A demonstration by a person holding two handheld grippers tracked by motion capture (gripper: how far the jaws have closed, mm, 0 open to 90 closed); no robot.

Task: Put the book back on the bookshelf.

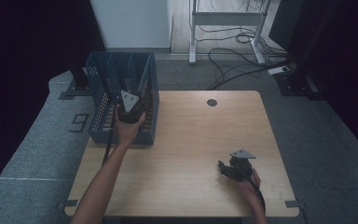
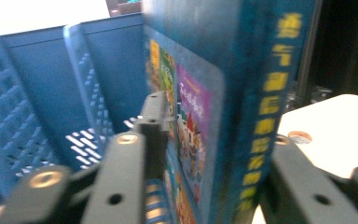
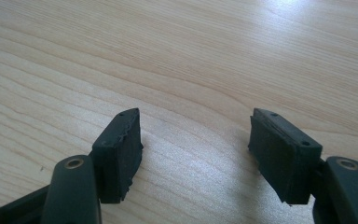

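The right gripper (image 1: 224,169) rests low over the near right part of the bench (image 1: 191,140), jaws apart with bare wood grain between them and nothing held; it can remain parked there. Farther back on the left, the left gripper (image 1: 137,109) reaches into the blue perforated file basket (image 1: 103,100), which stands on the bench's far left corner and is split by upright dividers. In the left gripper view the book (image 2: 233,93), a teal volume with yellow characters down its spine and a picture cover, stands upright in the basket's right-hand compartment, between the two jaws. The jaws bracket the book across its thickness, one pad (image 2: 154,126) at the cover side and the other beyond the spine; whether the pads press on it or stand just clear cannot be told from this blurred view. The step in hand appears to be seating the book in its compartment. To do it well, confirm the lower edge is down on the basket floor and the book leans on a divider or wall before the jaws part. Then spread the jaws fully clear of both faces. Withdraw straight up along the book, avoiding any sideways drag that could tip it or shift the basket.
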